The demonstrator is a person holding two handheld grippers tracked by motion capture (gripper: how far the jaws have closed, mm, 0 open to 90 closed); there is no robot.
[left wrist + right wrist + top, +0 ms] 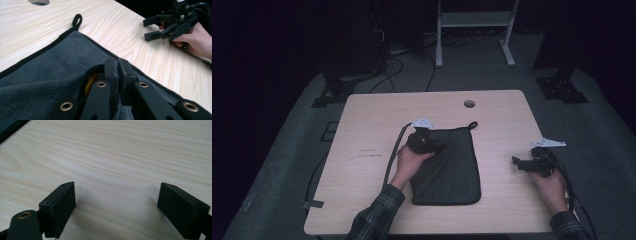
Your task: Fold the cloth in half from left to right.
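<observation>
Lengthwise toward the person lies the cloth [449, 167], left claw [117, 68] pinching it, right claw [116, 207] apart.

left gripper [432, 142]: jaws pinched together, a fold of dark cloth [50, 75] caught between them
left hand [409, 161]: wrapped round it, plaid sleeve behind
right gripper [519, 162]: jaws wide apart, low over the surface [112, 157]
right hand [551, 187]: gripping from behind

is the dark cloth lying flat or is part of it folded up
Partly folded: the left gripper is shut on the cloth, lifting a fold over itself, while the rest lies flat on the table.
</observation>
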